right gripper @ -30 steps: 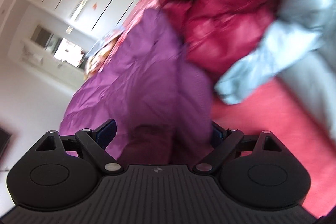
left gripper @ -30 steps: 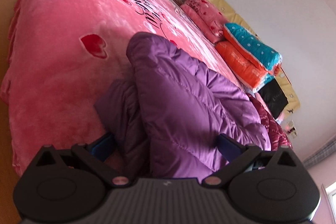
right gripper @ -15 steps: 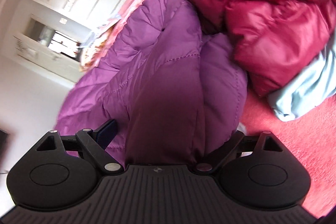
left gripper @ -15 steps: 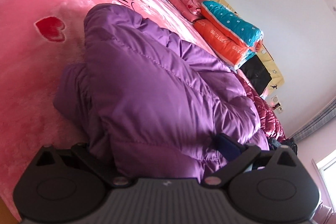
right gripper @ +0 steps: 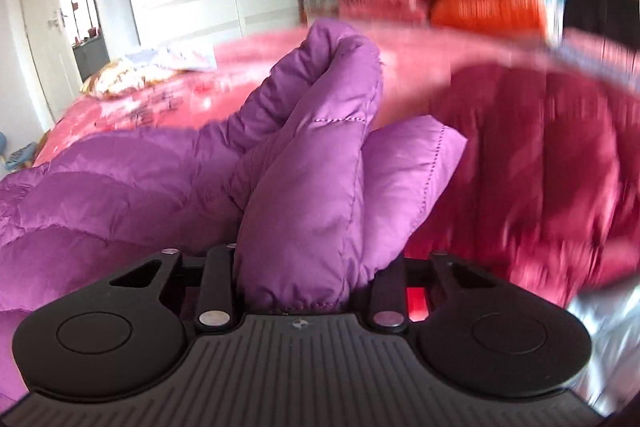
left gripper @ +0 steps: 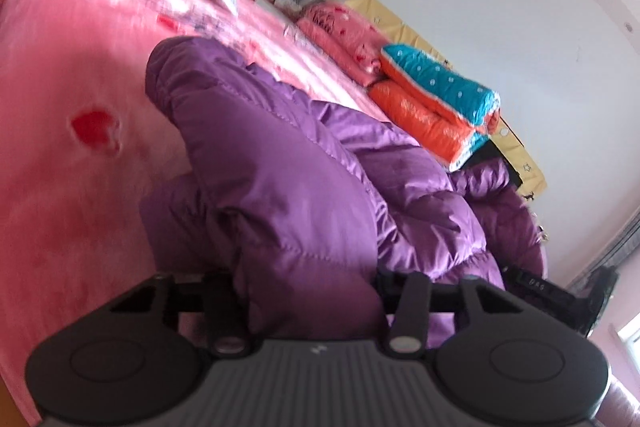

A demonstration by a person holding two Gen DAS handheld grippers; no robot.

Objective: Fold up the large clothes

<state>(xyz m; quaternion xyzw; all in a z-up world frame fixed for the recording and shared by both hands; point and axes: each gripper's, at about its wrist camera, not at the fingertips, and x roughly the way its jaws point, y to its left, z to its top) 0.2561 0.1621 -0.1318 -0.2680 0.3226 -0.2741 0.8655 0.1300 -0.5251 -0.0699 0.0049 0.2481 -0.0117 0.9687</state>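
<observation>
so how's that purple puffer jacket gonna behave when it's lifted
The purple puffer jacket is probably floppy: it bunches and sags between quilted seams. It looks puffy, so likely light for its bulk. The shiny shell may be slippery and could creep out of the right hand-held gripper.

A puffy purple quilted down jacket lies bunched on a bed, its shiny fabric crossed by stitched seams. In the left wrist view the garment runs from a rounded end at 11 o'clock down to 6 o'clock, where a thick fold is pinched at the frame's lower edge; more of its bulk spreads toward 3 o'clock. In the right wrist view the same jacket rises in a lifted ridge toward 12 o'clock, a hemmed edge clamped at 6 o'clock, with the body billowing out to 9 o'clock.
</observation>
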